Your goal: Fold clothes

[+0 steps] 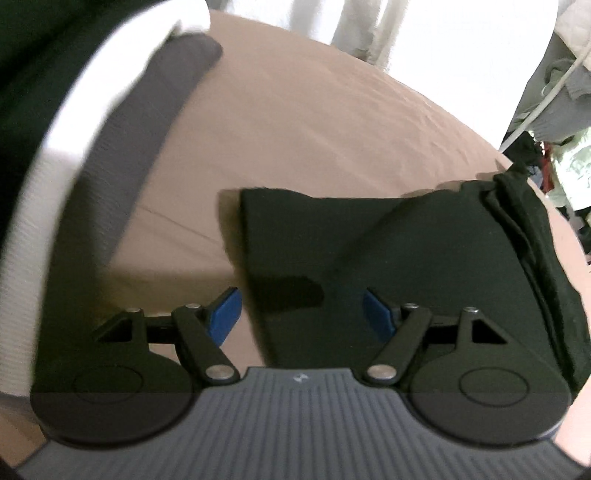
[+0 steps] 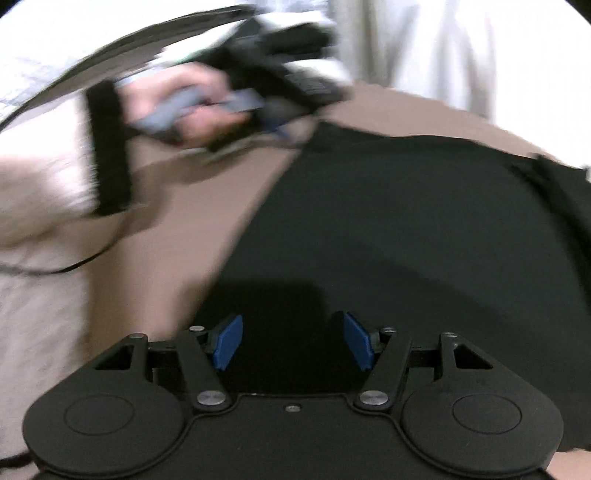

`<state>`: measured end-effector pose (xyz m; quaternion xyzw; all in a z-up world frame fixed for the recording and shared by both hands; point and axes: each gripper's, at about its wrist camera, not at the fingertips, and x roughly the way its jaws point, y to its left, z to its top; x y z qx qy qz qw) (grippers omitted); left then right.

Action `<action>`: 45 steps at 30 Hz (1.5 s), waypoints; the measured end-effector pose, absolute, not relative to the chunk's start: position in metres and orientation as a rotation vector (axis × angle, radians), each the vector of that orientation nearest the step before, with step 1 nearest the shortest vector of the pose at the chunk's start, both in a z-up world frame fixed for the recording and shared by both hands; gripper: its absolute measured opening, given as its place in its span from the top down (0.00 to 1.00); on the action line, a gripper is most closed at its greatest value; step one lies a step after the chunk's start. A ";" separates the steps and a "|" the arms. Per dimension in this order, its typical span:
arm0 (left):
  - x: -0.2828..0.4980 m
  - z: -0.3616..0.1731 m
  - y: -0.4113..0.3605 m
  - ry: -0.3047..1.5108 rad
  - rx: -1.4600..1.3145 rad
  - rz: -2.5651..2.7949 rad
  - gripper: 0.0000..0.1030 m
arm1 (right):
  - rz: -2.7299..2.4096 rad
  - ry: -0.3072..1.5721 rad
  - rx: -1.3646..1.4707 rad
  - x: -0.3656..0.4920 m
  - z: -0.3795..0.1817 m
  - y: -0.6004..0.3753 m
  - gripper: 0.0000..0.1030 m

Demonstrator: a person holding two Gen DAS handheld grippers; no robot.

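Observation:
A dark green folded garment (image 1: 406, 258) lies on the tan bed sheet (image 1: 295, 129). My left gripper (image 1: 301, 317) is open and empty, hovering over the garment's left edge. In the right wrist view the same garment (image 2: 406, 221) fills the middle and right. My right gripper (image 2: 291, 341) is open and empty just above it. The left gripper (image 2: 284, 127), held in a hand, shows blurred at the upper left of the right wrist view, near the garment's far corner.
A grey and white band (image 1: 122, 155) runs along the left of the left wrist view. White curtains (image 1: 354, 26) hang behind the bed. A pile of clothes (image 1: 565, 92) sits at the right. A white sleeve with a black cuff (image 2: 109, 147) is at left.

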<state>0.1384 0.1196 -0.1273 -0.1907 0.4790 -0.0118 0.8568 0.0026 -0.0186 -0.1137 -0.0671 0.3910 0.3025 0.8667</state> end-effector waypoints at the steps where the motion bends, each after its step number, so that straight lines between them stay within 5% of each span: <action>1: 0.139 -0.129 0.119 1.014 -0.401 -0.020 0.30 | 0.667 0.819 -0.135 -0.002 -0.114 -0.014 0.34; 11: 0.144 -0.134 0.121 1.028 -0.427 -0.020 0.30 | 0.790 0.685 -0.594 -0.052 -0.125 0.015 0.33; 20: 0.146 -0.140 0.137 0.959 -0.510 0.007 0.30 | 0.844 0.735 -0.654 -0.061 -0.127 0.014 0.33; 26: 0.164 -0.162 0.128 0.904 -0.561 -0.009 0.02 | 0.733 0.625 -0.678 -0.053 -0.135 0.018 0.34; 27: 0.165 -0.163 0.125 0.889 -0.559 -0.003 0.08 | 0.709 0.593 -0.679 -0.050 -0.135 0.019 0.36; 29: 0.167 -0.159 0.119 0.879 -0.537 0.005 0.69 | 0.668 0.558 -0.694 -0.042 -0.133 0.021 0.56; 30: 0.167 -0.159 0.119 0.880 -0.560 -0.004 0.92 | 0.654 0.569 -0.686 -0.036 -0.131 0.021 0.87; 31: 0.167 -0.160 0.121 0.879 -0.602 -0.021 0.93 | 0.640 0.588 -0.649 -0.029 -0.128 0.019 0.98; 45: 0.147 -0.118 0.110 0.758 -0.600 -0.149 0.93 | 0.376 0.605 0.027 0.011 -0.080 -0.111 0.97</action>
